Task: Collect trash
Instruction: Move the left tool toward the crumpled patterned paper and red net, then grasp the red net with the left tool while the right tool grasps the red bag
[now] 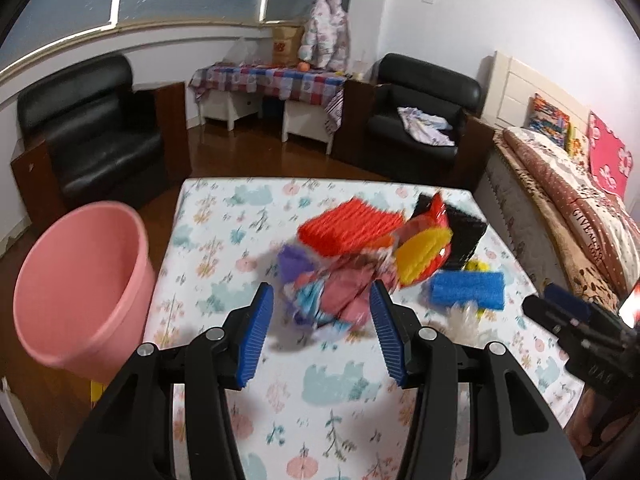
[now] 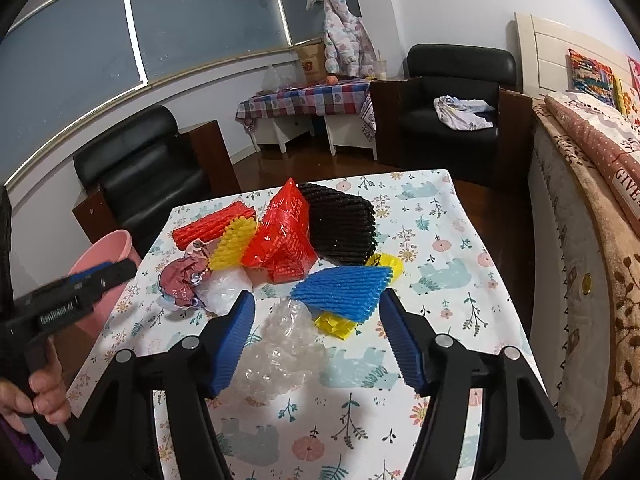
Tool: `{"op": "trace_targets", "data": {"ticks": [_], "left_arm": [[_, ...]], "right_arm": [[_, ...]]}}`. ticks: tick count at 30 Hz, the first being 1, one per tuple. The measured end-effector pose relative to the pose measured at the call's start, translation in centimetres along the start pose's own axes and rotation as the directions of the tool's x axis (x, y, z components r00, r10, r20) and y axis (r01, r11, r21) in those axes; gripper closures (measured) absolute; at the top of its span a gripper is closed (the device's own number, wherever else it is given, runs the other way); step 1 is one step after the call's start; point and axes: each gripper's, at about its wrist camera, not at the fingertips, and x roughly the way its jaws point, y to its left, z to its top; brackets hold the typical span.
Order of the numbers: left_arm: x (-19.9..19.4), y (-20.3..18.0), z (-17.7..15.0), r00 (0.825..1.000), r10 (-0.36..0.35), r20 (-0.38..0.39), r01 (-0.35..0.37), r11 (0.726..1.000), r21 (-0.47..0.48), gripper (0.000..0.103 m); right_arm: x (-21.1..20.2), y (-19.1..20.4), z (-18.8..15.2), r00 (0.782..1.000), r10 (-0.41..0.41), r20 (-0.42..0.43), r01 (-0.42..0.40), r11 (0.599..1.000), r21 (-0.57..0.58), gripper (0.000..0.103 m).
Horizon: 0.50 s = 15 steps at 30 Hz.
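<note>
- Left wrist view: the left gripper (image 1: 322,336) has its jaws set wide, astride a crumpled paper wad (image 1: 332,296) that lies on the table (image 1: 224,240). The wad is blurred; a gap shows beside each pad, so it reads as not gripped.
- Left wrist view: the pink bin (image 1: 80,284) stands off the table's left edge, near the gripper. What it contains cannot be told.
- Left wrist view: beyond the wad lie the red foam net (image 1: 348,226), a yellow foam net (image 1: 420,256) and the blue foam net (image 1: 468,290). The right gripper (image 1: 560,308) shows at the right edge.
- Right wrist view: the right gripper's jaws stand fairly wide, astride a clear crumpled plastic film (image 2: 280,352) on the table. The pads are clear of it, so nothing is held.
- Right wrist view: the red plastic bag (image 2: 284,240), black foam net (image 2: 340,224), blue net and yellow pieces remain on the cloth.
- Progress, as a judgement: early stage. Nearly all trash is still on the table; each piece must be gripped and carried to the bin.
</note>
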Motion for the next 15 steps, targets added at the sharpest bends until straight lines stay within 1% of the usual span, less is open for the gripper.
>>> {"op": "trace_targets", "data": {"ticks": [4, 9, 10, 11, 15], "left_arm": [[0.8, -0.7, 1.6, 1.000, -0.017, 0.015, 0.017, 0.999, 0.036, 0.052], [2.3, -1.5, 2.7, 0.999, -0.032, 0.005, 0.031, 0.997, 0.076, 0.052], [2.7, -1.6, 2.8, 1.000, -0.031, 0.001, 0.031, 0.996, 0.083, 0.055], [3.3, -1.7, 3.0, 0.999, -0.035, -0.008, 0.036, 0.995, 0.089, 0.061], [5.2, -1.5, 3.4, 0.999, -0.033, -0.038, 0.035, 0.997, 0.073, 0.063]], "right_arm": [[0.4, -0.3, 0.2, 1.000, 0.002, -0.002, -0.002, 1.000, 0.009, 0.041], [1.1, -0.9, 0.4, 1.000, 0.006, -0.006, -0.006, 1.000, 0.023, 0.041], [1.2, -1.0, 0.5, 1.000, 0.008, -0.005, -0.007, 1.000, 0.023, 0.041], [1.4, -1.0, 0.6, 1.000, 0.009, -0.003, -0.009, 1.000, 0.022, 0.041], [2.0, -1.1, 1.2, 1.000, 0.018, 0.002, -0.018, 1.000, 0.024, 0.041]]}}
